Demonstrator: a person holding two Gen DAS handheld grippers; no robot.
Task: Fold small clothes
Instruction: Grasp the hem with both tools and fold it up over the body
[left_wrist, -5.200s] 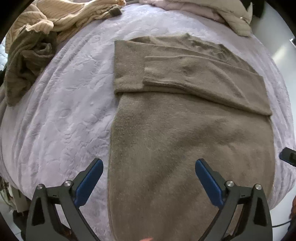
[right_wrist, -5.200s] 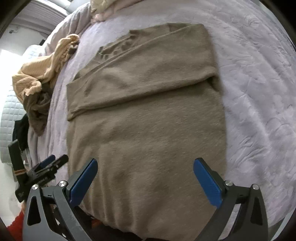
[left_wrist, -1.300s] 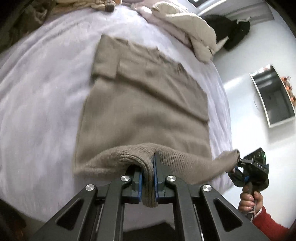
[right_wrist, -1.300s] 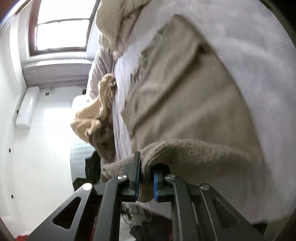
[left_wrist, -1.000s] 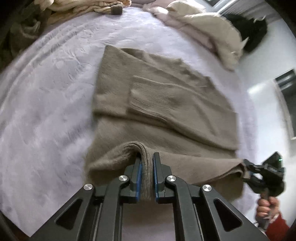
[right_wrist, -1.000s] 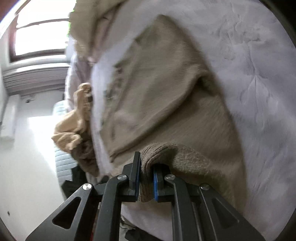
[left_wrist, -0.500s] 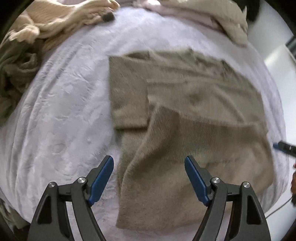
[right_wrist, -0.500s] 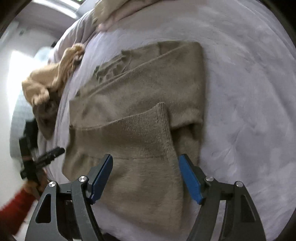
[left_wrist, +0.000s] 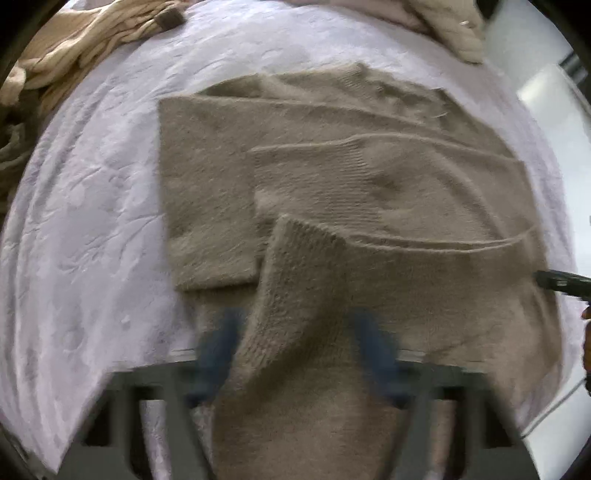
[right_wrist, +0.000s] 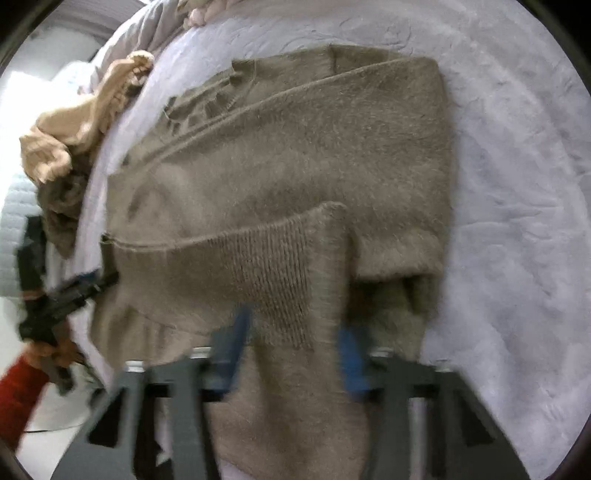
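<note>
left gripper (left_wrist: 295, 354) near the lens, blurred, jaws spread, nothing between them but the sweater (left_wrist: 332, 184) lying under and ahead. right gripper (right_wrist: 291, 343) same: blurred, jaws apart, empty, sweater below it. judged step: the hem-up fold looks laid, ribbed hem (left_wrist: 306, 258) resting partway up the body, both tools clear of the cloth. the fold looks uneven, the hem runs at a slant, so the next move probably calls for squaring that edge or taking the new fold line and doubling again toward the collar; grab needs both jaws on the thick doubled edge. sweater lies flat on the bed (left_wrist: 92, 221), directly in front of both tools, its near edge under the jaws, sleeves folded across the chest further up, collar at the far end. left view: right gripper tip pokes in at the sweater's right edge. right view: left gripper at the sweater's left edge, held by a hand (right_wrist: 51, 350) with a red sleeve (right_wrist: 18, 398). farther off: tan clothes pile (left_wrist: 74, 48) at the bed's far left, pale bedding (left_wrist: 443, 26) far right.
</note>
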